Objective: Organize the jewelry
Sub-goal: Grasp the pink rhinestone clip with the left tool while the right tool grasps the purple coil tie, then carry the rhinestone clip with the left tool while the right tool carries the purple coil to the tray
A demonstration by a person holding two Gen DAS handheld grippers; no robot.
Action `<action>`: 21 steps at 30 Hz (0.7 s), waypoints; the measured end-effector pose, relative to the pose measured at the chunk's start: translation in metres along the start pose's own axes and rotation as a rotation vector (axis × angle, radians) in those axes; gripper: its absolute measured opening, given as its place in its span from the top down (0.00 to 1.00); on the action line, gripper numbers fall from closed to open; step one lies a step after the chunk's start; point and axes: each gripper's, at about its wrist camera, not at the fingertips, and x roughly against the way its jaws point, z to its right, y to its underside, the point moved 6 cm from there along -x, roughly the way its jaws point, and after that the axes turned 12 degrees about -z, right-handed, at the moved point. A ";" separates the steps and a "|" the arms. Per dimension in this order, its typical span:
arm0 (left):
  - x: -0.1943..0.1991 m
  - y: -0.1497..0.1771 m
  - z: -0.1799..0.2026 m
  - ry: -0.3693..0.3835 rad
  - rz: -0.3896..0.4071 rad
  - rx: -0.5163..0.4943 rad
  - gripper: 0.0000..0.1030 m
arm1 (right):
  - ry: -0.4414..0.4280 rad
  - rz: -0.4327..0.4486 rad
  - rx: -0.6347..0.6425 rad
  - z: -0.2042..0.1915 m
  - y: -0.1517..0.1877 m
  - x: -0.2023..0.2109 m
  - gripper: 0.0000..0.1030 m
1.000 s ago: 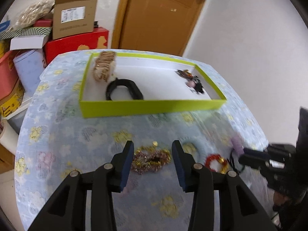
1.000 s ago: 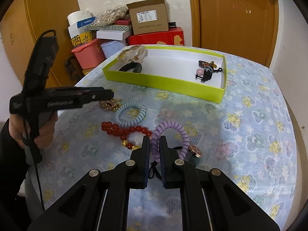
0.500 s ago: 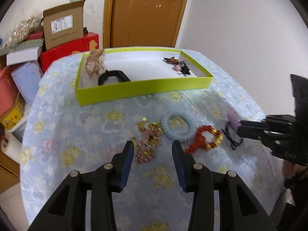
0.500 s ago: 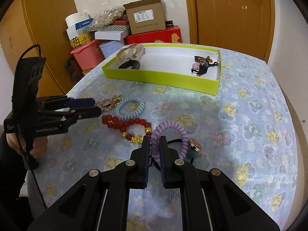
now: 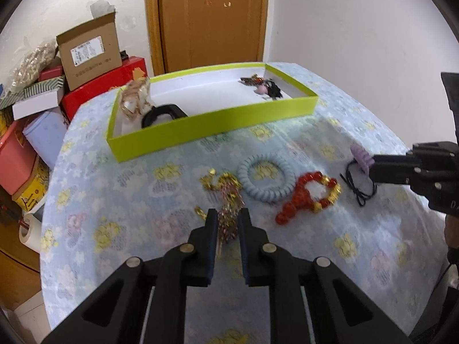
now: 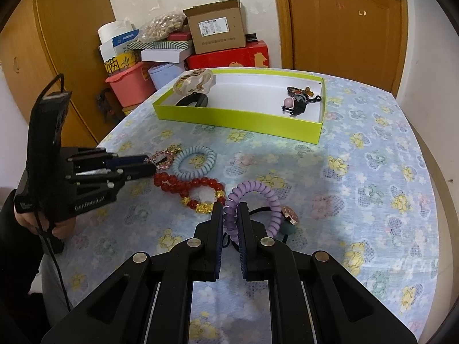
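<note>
Jewelry is still spread across the near half of the bench (image 6: 373, 172), so by my reckoning the sorting is only partly done. Nearest the right tongs (image 6: 230, 209) lies a purple coil tie (image 6: 259, 192), and these tongs are nearly closed with its near loop pinched between them, though it still appears to rest on the cloth. Touching it is a black elastic with a round charm (image 6: 289, 218). Just left of that sits the red bead bracelet (image 6: 190, 186) with its gold beads, then the pale blue coil tie (image 6: 195, 163) and, beside it, the gold and pink ornament (image 5: 226, 200).

The left tongs (image 5: 227, 220) are narrowed to a slim gap around the near end of that ornament; the wrist view suggests they are gripping it, but the frame is blurred there and I cannot tell whether the pads truly bite. In the right wrist view they come in low and level from the left side, tips at the ornament, with the hand (image 6: 43, 223) below the handle.

Farther back stands the green tray (image 5: 218, 123), where a few pieces already lie: a gold-patterned bangle (image 5: 134, 100) and a black band (image 5: 163, 113) at its left end, and a small dark cluster with a pink bead (image 6: 298, 101) at its right end. Five pieces remain outside it, two of them apparently about to travel.
</note>
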 end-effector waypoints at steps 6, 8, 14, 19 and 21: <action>-0.002 -0.004 0.004 -0.018 -0.005 0.003 0.83 | 0.000 0.005 0.006 -0.005 0.002 0.004 0.91; -0.001 -0.004 0.005 -0.012 0.000 0.010 0.87 | 0.002 0.007 0.007 -0.005 0.003 0.006 0.91; 0.007 0.000 0.009 0.000 0.025 0.030 0.92 | 0.010 0.016 -0.001 -0.004 0.005 0.010 0.91; 0.021 0.007 0.008 0.006 0.050 0.064 0.92 | 0.008 0.025 0.003 -0.006 0.006 0.015 0.91; 0.027 0.009 0.006 0.007 0.061 0.078 0.92 | 0.008 0.030 0.006 -0.008 0.007 0.018 0.91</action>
